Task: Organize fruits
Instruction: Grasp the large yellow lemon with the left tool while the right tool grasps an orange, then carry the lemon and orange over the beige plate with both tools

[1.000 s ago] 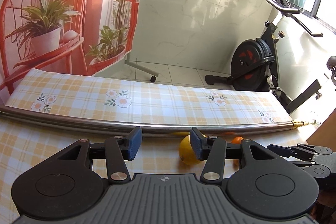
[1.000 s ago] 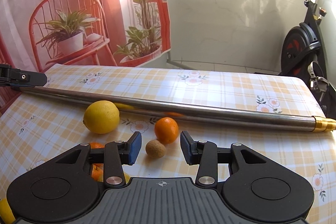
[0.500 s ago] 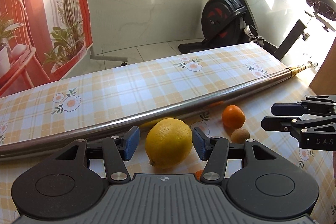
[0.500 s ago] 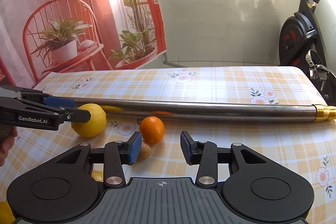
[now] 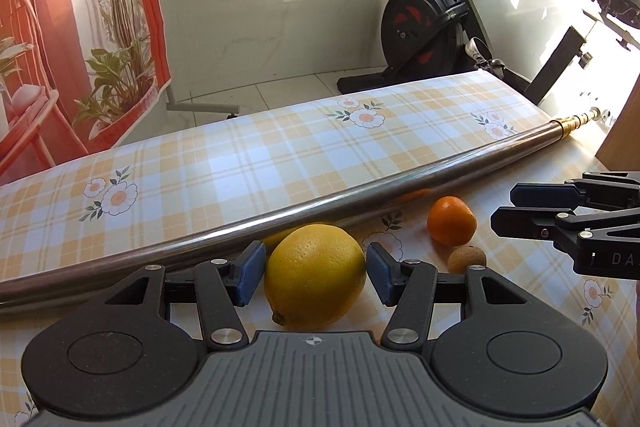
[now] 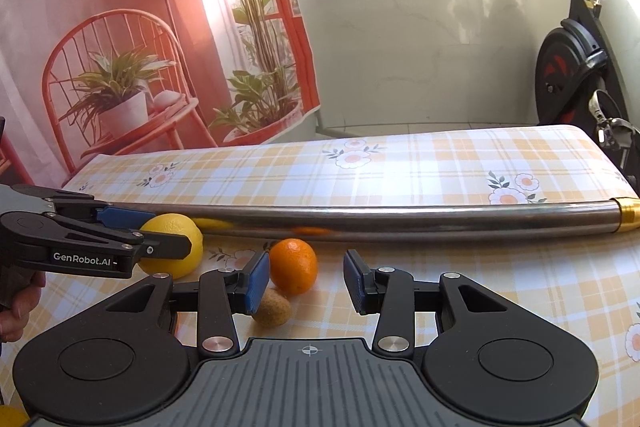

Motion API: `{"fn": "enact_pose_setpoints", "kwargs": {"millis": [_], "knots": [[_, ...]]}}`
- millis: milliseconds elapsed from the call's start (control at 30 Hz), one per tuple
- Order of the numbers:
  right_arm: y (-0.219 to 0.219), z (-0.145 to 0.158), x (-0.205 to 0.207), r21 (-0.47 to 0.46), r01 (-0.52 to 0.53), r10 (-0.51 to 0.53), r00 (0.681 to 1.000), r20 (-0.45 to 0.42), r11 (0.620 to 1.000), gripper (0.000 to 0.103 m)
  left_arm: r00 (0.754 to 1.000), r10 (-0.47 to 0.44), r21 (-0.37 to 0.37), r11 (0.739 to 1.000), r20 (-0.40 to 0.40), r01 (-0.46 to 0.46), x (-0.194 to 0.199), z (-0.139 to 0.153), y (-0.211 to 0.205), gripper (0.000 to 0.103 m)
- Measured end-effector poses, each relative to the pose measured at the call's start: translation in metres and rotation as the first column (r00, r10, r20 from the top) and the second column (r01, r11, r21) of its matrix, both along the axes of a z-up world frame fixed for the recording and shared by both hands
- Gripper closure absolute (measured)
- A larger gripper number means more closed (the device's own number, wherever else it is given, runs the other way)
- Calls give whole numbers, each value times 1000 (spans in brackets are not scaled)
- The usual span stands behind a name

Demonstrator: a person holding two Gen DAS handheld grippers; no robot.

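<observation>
Closer now, the left gripper (image 5: pixel 316 273) has its jaws apart around the lemon (image 5: pixel 315 277) on the worktop (image 5: pixel 240 163), steel pole (image 5: pixel 320 205) at 12 o'clock. Right gripper (image 6: pixel 306 281), jaws apart, faces the orange (image 6: pixel 294 265); brown fruit (image 6: pixel 273 311) at 7 o'clock.

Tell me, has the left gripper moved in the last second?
Yes. The left gripper has come forward and swung right along the steel pole: its open fingers now sit either side of the lemon, which was off to one side before.

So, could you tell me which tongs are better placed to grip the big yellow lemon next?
Left. The left tongs already straddle the big yellow lemon, open; the right tongs face the small orange mandarin.
</observation>
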State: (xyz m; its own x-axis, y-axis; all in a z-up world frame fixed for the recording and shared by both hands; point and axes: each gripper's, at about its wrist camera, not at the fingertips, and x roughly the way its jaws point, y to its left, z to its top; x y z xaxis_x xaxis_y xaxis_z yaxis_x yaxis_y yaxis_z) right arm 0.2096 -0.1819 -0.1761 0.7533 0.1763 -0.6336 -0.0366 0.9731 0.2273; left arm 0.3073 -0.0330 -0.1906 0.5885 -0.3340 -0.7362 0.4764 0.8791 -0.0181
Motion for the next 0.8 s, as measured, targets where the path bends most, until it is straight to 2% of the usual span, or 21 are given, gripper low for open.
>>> {"fn": "enact_pose_setpoints", "kwargs": {"millis": [300, 467, 800], "knots": [[5, -5, 10, 11, -8, 8, 1000, -8, 1000, 65, 1000, 15, -38, 999, -26, -16, 6, -4, 3, 43], [6, -10, 16, 12, -22, 22, 999, -29, 1000, 65, 1000, -11, 10, 1000, -1, 11, 3, -7, -5, 43], [10, -15, 26, 18, -26, 27, 999, -37, 999, 65, 1000, -15, 3, 1000, -13, 15, -6, -2, 4, 44]]}}
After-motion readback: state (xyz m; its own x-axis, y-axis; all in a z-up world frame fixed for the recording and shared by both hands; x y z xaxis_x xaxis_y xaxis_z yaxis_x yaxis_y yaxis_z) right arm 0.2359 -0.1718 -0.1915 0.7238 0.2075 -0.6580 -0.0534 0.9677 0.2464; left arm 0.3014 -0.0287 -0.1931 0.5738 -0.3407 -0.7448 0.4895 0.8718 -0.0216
